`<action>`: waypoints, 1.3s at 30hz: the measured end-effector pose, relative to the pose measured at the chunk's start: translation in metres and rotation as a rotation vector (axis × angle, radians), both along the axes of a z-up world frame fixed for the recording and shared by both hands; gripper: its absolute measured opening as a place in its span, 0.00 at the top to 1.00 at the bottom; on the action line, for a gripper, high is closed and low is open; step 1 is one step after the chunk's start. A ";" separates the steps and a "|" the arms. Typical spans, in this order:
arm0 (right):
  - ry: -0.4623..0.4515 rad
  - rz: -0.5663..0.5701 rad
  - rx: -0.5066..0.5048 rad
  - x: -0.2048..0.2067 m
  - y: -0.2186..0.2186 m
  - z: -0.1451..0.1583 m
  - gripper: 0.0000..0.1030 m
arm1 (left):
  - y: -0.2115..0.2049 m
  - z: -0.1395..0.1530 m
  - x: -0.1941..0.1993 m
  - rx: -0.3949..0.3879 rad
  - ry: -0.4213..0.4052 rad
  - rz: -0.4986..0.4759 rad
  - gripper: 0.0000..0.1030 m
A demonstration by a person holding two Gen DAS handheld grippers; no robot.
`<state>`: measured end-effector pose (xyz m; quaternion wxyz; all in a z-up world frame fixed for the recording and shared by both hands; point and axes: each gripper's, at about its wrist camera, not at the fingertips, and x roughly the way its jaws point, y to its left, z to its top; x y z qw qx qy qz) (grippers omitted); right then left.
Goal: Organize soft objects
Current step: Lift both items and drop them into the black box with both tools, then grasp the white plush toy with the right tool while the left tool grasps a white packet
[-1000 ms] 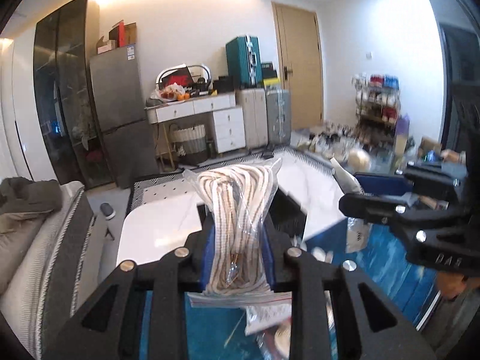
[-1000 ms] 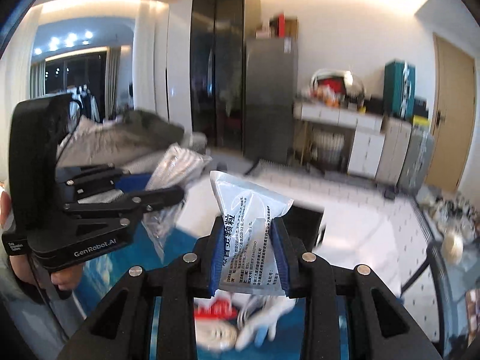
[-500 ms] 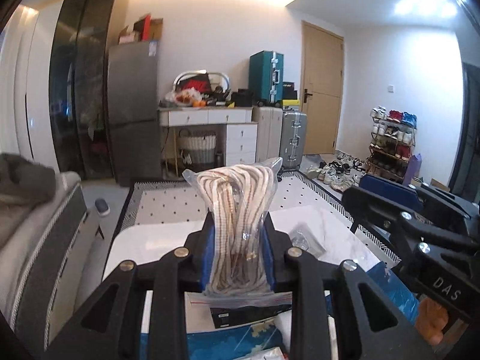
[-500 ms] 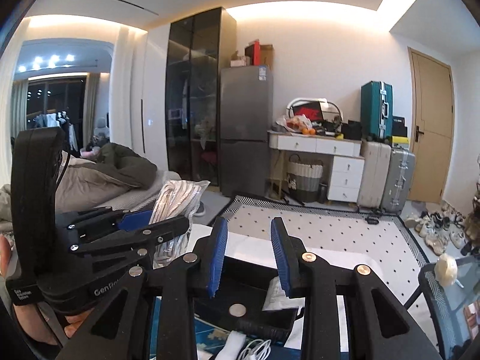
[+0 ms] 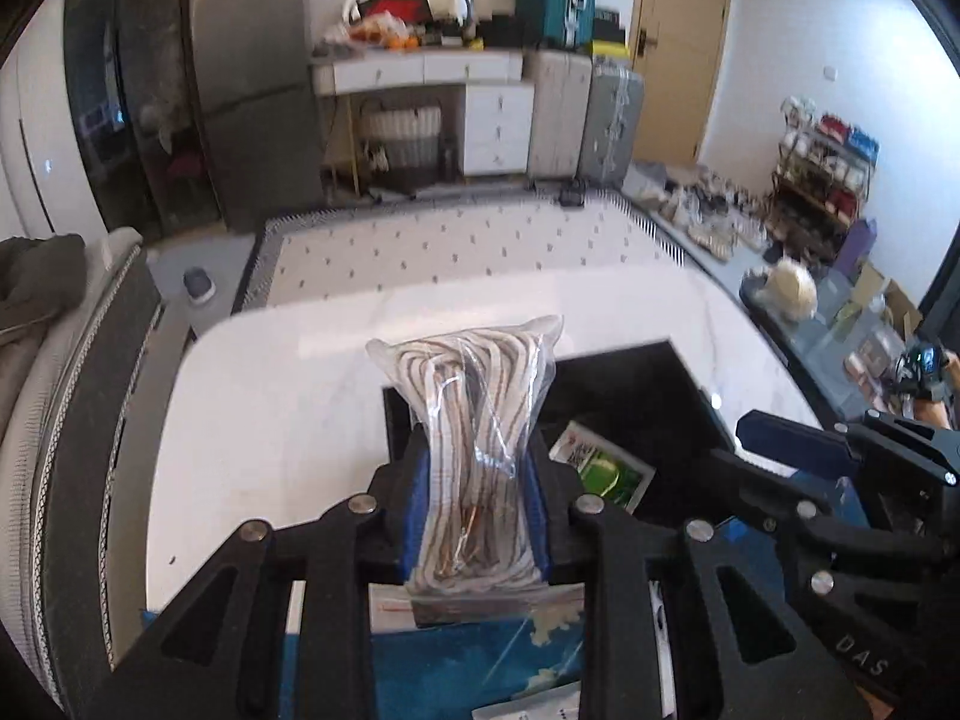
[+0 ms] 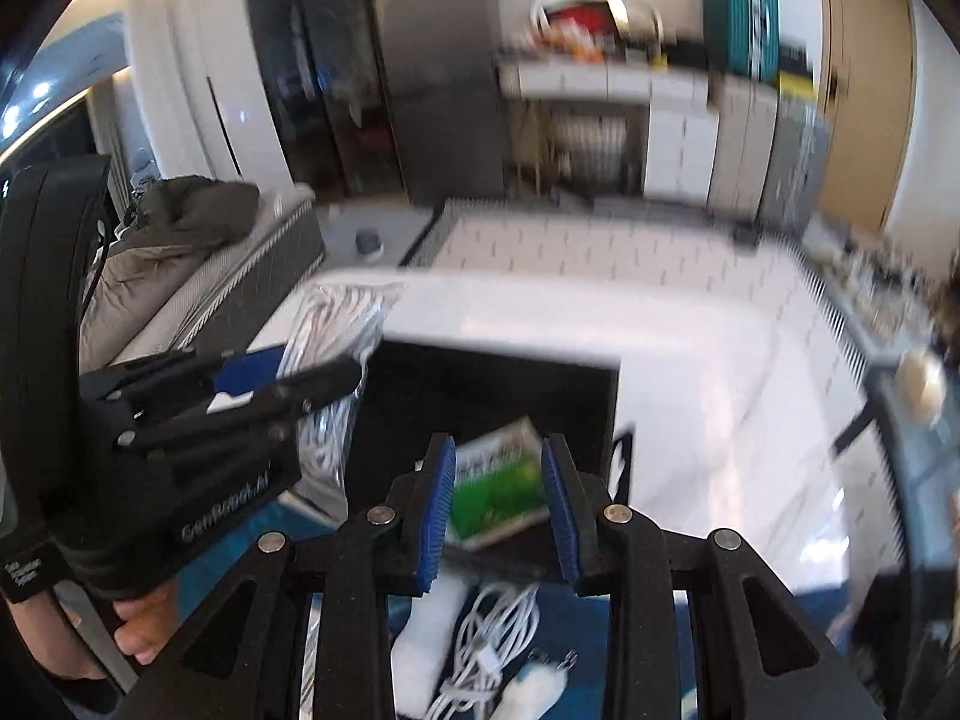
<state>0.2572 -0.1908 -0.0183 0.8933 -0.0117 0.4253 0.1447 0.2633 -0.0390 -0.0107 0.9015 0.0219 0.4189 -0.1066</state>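
My left gripper is shut on a clear bag of cream rope and holds it over the near left edge of a black bin. The bag of rope also shows in the right wrist view, between the left gripper's fingers. A white and green packet lies inside the bin; it also shows in the right wrist view. My right gripper is open and empty just above the bin's near edge.
The bin stands on a white table. A blue mat covers the near part, with a white cable and white soft items on it. A grey sofa runs along the left.
My right gripper let go of the packet, which now lies in the bin. Both grippers have tilted down towards the bin. The left still holds the rope bag.
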 end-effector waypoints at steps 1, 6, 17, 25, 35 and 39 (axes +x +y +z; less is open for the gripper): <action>0.040 -0.003 -0.002 0.006 -0.001 -0.008 0.71 | -0.003 -0.003 -0.001 0.004 0.002 0.002 0.74; 0.086 -0.004 0.018 0.017 -0.009 -0.019 0.71 | -0.014 -0.002 -0.005 -0.007 0.032 0.006 0.46; 0.217 0.097 -0.001 -0.080 -0.036 -0.033 0.49 | -0.010 0.016 -0.119 0.020 0.116 -0.159 0.01; 0.287 0.117 -0.075 -0.106 -0.023 -0.068 0.38 | -0.026 -0.045 -0.131 0.095 0.301 -0.196 0.02; 0.348 0.127 -0.106 -0.107 -0.028 -0.105 0.47 | -0.029 -0.070 -0.121 0.063 0.348 -0.197 0.29; 0.359 0.120 -0.062 -0.107 -0.036 -0.105 0.66 | -0.028 -0.066 -0.122 0.048 0.348 -0.214 0.51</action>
